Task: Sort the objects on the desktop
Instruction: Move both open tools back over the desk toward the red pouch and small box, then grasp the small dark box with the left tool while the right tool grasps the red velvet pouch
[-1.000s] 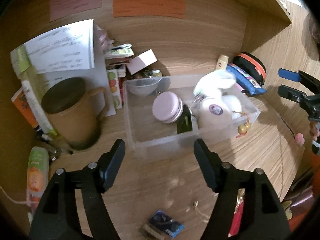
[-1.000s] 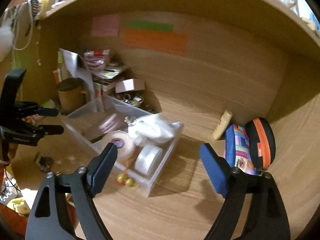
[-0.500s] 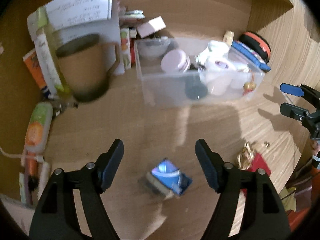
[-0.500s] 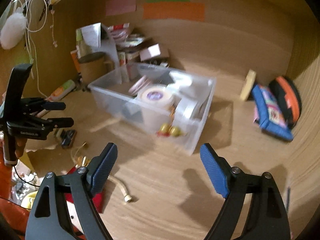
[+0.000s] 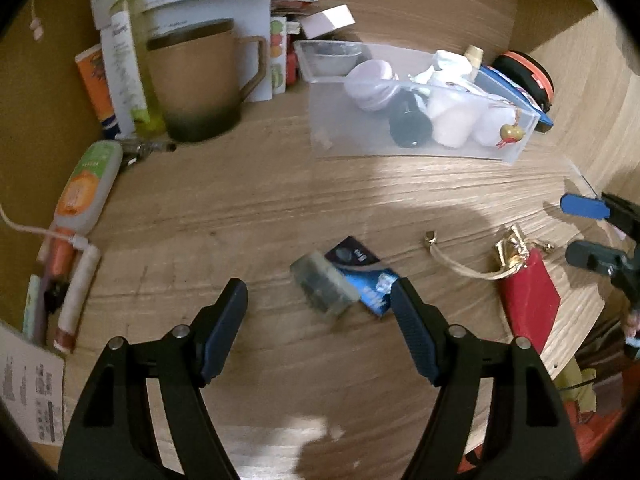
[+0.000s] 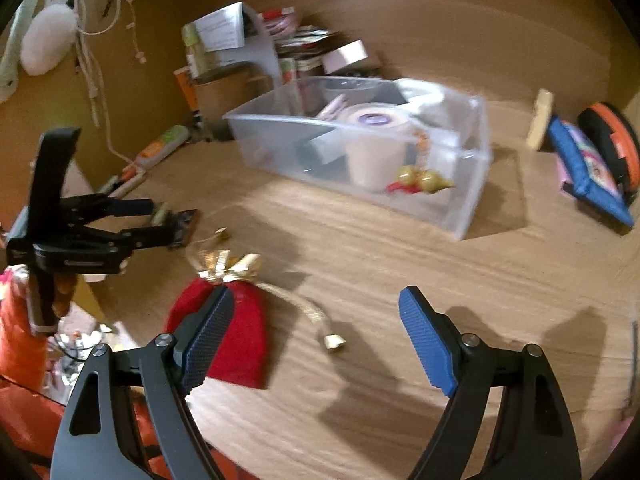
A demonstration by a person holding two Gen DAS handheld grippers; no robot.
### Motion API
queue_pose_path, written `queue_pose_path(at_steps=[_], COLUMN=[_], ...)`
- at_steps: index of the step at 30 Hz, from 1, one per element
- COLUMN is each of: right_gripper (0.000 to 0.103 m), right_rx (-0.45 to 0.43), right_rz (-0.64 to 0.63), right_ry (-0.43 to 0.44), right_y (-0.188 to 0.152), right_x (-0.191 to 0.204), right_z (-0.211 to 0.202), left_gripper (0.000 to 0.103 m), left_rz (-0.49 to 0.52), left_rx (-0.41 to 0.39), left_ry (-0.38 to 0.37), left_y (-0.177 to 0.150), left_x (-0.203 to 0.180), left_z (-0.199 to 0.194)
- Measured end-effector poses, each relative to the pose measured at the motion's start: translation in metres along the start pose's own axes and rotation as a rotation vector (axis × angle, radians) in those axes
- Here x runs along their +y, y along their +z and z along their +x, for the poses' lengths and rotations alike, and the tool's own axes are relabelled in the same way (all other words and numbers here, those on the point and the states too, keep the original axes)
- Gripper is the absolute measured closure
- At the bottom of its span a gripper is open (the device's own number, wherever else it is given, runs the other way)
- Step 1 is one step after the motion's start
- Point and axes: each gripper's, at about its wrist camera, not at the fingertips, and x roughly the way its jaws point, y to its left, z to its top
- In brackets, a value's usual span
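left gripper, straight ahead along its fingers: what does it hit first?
Most likely the small grey block lying on the blue card, just ahead between the open left gripper fingers. Nothing stands before it. Depth is unclear; it may meet the bare desk first.

The light wood-grain worktop (image 5: 248, 200) looks smooth and matt, with a faint sheen where light falls. The translucent plastic storage box (image 6: 460, 196) is frosted and slightly glossy. The red fabric pouch (image 6: 236, 344) looks soft and napped, like velvet, tied with a shiny gold foil-like ribbon (image 6: 224, 266) and a pale woven cord (image 6: 308, 312). The brown ceramic mug (image 5: 196, 80) is matt, darkening toward its base. The blue packet (image 5: 368, 280) is glossy. Each tool (image 5: 318, 300) (image 6: 312, 332) is matt black plastic with textured blue pads (image 6: 428, 344) and small bright metal rivets (image 5: 455, 331).
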Motion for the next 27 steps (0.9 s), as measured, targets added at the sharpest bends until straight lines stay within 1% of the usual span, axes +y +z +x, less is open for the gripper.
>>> queue_pose_path(at_steps=[3,5,8,10,11,13,16,17,18,19,24,27], right_gripper=[0.021,0.02,0.02,0.02,0.02,0.021,0.022,0.023,0.027,0.032,0.038,0.045], right_rx=[0.011,0.023,0.04,0.05,0.055,0.06,0.06,0.058,0.059,0.062,0.057,0.054], right_rz=[-0.014,-0.031,-0.046,-0.05,-0.051,-0.061,-0.077,-0.08,-0.081,-0.081,-0.077,-0.073], right_ry=[0.043,0.053,0.076,0.09,0.091,0.084,0.062,0.054,0.048,0.047,0.031,0.026], right_y=[-0.001,-0.001,0.0,0.001,0.001,0.0,-0.002,-0.002,-0.002,-0.002,-0.001,0.0], right_x=[0.014,0.023,0.033,0.039,0.042,0.047,0.052,0.054,0.054,0.054,0.053,0.052], right_z=[0.007,0.014,0.024,0.031,0.033,0.038,0.041,0.041,0.042,0.044,0.045,0.045], left_gripper=[0.029,0.031,0.035,0.041,0.042,0.046,0.049,0.05,0.054,0.055,0.059,0.068], left_rz=[-0.013,-0.015,-0.007,0.002,0.007,0.021,0.033,0.036,0.039,0.044,0.084,0.086], left_rx=[-0.007,-0.008,-0.007,-0.007,-0.007,-0.011,-0.012,-0.013,-0.014,-0.016,-0.024,-0.023], left_ry=[0.0,-0.004,-0.016,-0.028,-0.03,-0.038,-0.05,-0.054,-0.059,-0.064,-0.071,-0.103], left_y=[-0.004,-0.004,-0.003,-0.001,0.0,0.001,0.003,0.004,0.004,0.004,0.004,0.006], left_x=[0.005,0.007,0.009,0.008,0.007,0.005,0.005,0.004,0.004,0.004,0.002,0.002], left_z=[-0.001,-0.002,-0.001,-0.001,0.0,0.001,0.002,0.002,0.002,0.002,0.002,0.003])
